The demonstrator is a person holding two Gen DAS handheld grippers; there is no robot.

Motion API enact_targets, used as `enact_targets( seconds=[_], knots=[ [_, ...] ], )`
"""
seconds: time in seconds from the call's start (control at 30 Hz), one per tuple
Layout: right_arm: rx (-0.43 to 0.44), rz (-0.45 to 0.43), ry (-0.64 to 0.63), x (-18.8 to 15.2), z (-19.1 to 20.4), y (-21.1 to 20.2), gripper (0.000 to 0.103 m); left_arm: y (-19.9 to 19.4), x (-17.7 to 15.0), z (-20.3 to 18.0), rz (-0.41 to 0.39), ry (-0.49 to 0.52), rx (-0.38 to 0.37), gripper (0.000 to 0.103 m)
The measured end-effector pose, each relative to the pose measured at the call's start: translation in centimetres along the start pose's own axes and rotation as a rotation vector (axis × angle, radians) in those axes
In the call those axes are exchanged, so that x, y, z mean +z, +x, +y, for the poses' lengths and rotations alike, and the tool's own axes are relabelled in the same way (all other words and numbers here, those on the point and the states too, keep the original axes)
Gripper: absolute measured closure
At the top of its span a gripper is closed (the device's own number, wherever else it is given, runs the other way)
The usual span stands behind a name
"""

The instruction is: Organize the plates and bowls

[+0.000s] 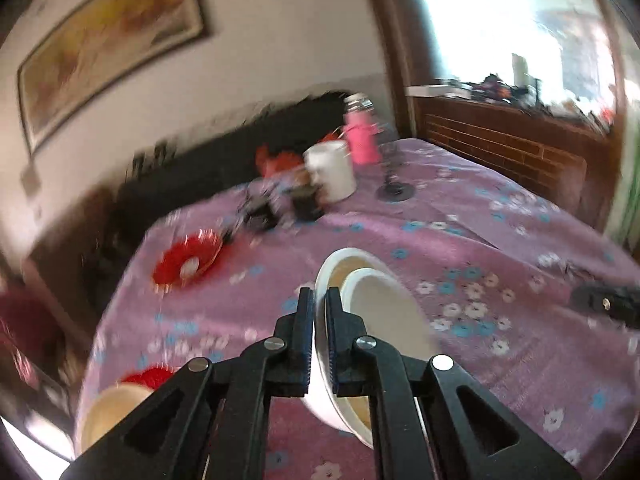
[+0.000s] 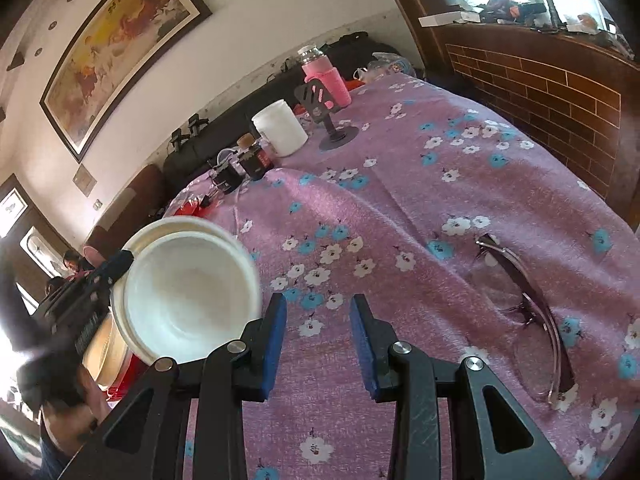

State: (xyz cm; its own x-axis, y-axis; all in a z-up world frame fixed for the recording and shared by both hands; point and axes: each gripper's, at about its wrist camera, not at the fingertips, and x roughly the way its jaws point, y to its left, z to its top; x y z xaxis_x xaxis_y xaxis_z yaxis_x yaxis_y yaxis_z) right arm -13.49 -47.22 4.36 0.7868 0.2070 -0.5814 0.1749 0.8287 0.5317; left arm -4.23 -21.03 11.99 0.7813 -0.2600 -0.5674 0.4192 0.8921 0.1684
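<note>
While my left gripper [image 1: 319, 312] pinches the rim of the white bowls [image 1: 372, 320], two of them nested one inside the other and tilted up off the purple flowered tablecloth [image 1: 480, 216], I judge the tidying to be partly done and not near finished. The jaws stand narrow, clamped on the outer bowl's wall, and the pair hangs above the near middle of the table. My right gripper [image 2: 319, 340] holds nothing; its jaws sit partly apart over bare cloth, with the lifted bowls just to its left. Left to gather, as far as I can see, are a red plate [image 1: 188, 260] lying alone on the far left of the table, and at the near left corner a cream bowl [image 1: 116, 416] resting on what looks like another red plate [image 1: 150, 376]. I would guess the nested pair belongs on that near-left pile, though I cannot be sure. At the far end stand a white jar [image 2: 280, 126], a pink bottle [image 2: 326, 76], some small dark jars [image 2: 256, 162] and a black phone stand [image 2: 334, 120], and a pair of glasses [image 2: 532, 312] lies to the right. A framed painting [image 2: 120, 48] hangs on the pale wall, brick wall and a bright window stand to the right, and people sit far off on the left.
</note>
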Motion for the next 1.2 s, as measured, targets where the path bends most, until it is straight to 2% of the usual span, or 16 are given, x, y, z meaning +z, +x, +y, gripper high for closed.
enact_targets(
  seconds=[0.07, 0.13, 0.27, 0.33, 0.4, 0.47, 0.5, 0.6, 0.67, 0.8, 0.9, 0.97, 1.1, 1.2],
  knots=[
    [0.040, 0.013, 0.024, 0.1, -0.2, 0.3, 0.062, 0.0, -0.2, 2.0, 0.034, -0.075, -0.066, 0.097],
    [0.054, 0.029, 0.031, -0.1, -0.1, 0.8, 0.061, 0.2, -0.3, 3.1, 0.060, -0.133, -0.108, 0.097],
    [0.071, 0.062, 0.013, -0.6, 1.0, 1.8, 0.061, 0.0, -0.6, 3.7, 0.068, -0.190, -0.174, 0.098],
    [0.077, 0.067, -0.006, -0.8, 1.8, 1.9, 0.061, -0.9, 0.2, 3.6, 0.017, -0.183, -0.155, 0.101],
    [0.079, 0.062, -0.005, -0.7, 2.0, 1.9, 0.060, -2.4, 1.2, 2.8, -0.042, -0.163, -0.195, 0.101],
    [0.076, 0.053, -0.003, -0.5, 2.2, 1.8, 0.059, -4.4, 1.7, -0.1, -0.082, -0.035, -0.233, 0.101],
    [0.069, 0.049, -0.002, -0.4, 2.2, 1.8, 0.057, -4.8, 1.8, -0.7, -0.082, -0.015, -0.219, 0.101],
    [0.077, 0.056, 0.004, -0.5, 2.0, 1.8, 0.050, -3.5, 1.5, 0.9, 0.039, -0.122, -0.260, 0.101],
    [0.081, 0.068, -0.001, -0.6, 2.1, 2.0, 0.049, -2.9, 0.7, 2.4, 0.080, -0.171, -0.232, 0.101],
    [0.101, 0.093, -0.029, -0.7, 3.2, 2.7, 0.049, -3.7, -1.2, 6.3, 0.094, -0.280, -0.213, 0.100],
    [0.127, 0.108, -0.069, -0.5, 5.2, 3.3, 0.049, -4.5, -2.4, 8.8, 0.096, -0.342, -0.182, 0.092],
    [0.147, 0.124, -0.094, -0.1, 6.9, 4.1, 0.049, -4.8, -2.7, 9.7, 0.090, -0.357, -0.172, 0.087],
    [0.131, 0.152, -0.149, 1.1, 10.6, 6.6, 0.049, -5.3, -3.3, 10.2, 0.077, -0.351, -0.172, 0.085],
    [0.060, 0.181, -0.219, 1.6, 13.0, 9.0, 0.049, -5.5, -3.7, 10.0, 0.071, -0.325, -0.164, 0.081]
  ],
)
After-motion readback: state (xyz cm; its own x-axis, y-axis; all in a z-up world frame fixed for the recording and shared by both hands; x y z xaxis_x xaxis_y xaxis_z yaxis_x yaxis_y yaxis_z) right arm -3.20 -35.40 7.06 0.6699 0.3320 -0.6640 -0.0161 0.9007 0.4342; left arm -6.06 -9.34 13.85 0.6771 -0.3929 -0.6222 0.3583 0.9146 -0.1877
